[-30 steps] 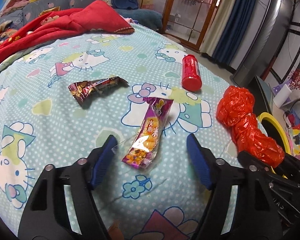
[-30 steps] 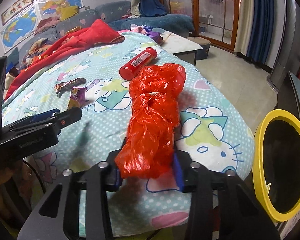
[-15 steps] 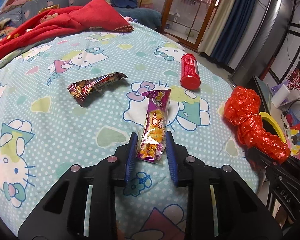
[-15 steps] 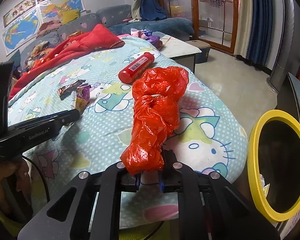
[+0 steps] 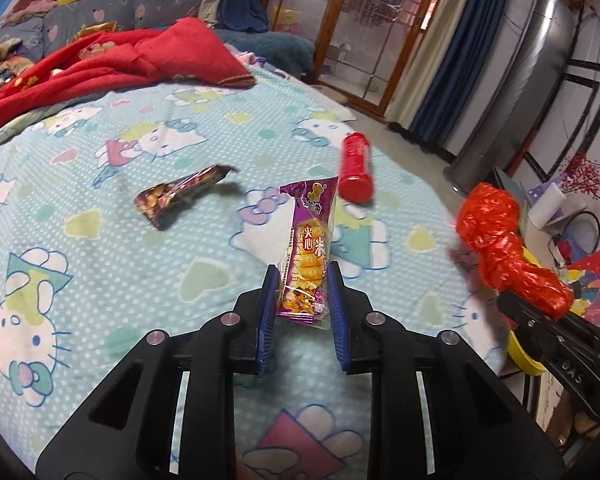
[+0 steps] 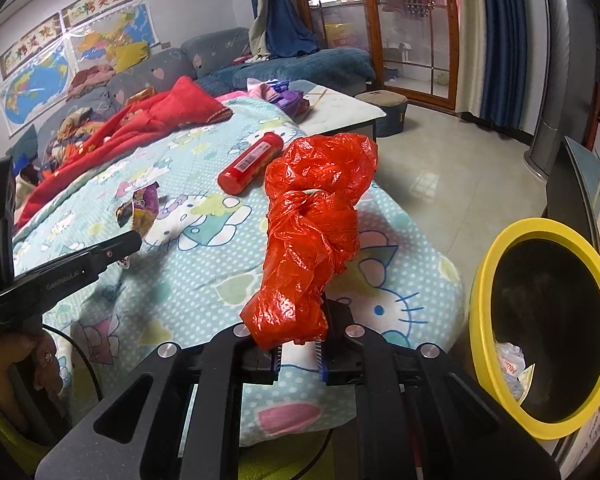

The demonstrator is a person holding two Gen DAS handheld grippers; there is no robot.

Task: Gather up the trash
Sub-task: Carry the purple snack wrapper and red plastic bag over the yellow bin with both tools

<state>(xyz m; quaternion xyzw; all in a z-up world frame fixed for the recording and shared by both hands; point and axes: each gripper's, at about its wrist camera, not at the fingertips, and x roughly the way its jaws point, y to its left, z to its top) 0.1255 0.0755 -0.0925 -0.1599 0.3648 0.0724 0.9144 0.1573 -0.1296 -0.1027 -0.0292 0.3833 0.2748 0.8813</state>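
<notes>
L gripper (image 5: 302, 300): blue pads have just been closing and now pinch the lower end of a purple snack wrapper (image 5: 309, 240), which stands up from between the jaws at centre frame, its top tilted a bit right. R gripper (image 6: 298, 354): jaws have also just been closing and are clenched on the bottom end of a crumpled red plastic bag (image 6: 314, 232) (knotted about mid-length), the bag rising from lower centre to upper centre of the R wrist view. In the L wrist view that same bag shows at the right edge, w/ the R gripper's black body under it. Past the purple wrapper, upper right of it, a red cylindrical bottle (image 5: 356, 168) lies on its side on the bed; to the left of centre a dark brown snack wrapper (image 5: 180, 198) lies flat, apart from both. All of this is on a light-blue cartoon-cat bedsheet (image 5: 80, 240). A red blanket (image 5: 100, 64) is bunched at upper left. In the R wrist view a yellow-rimmed trash bin (image 6: 496, 248) sits at the right edge, off the bed, w/ some paper scraps inside; the L gripper's black arm crosses the left side, a hand (image 6: 28, 360) gripping its handle at lower left. Maps (image 6: 76, 64) hang on the wall, upper left.
</notes>
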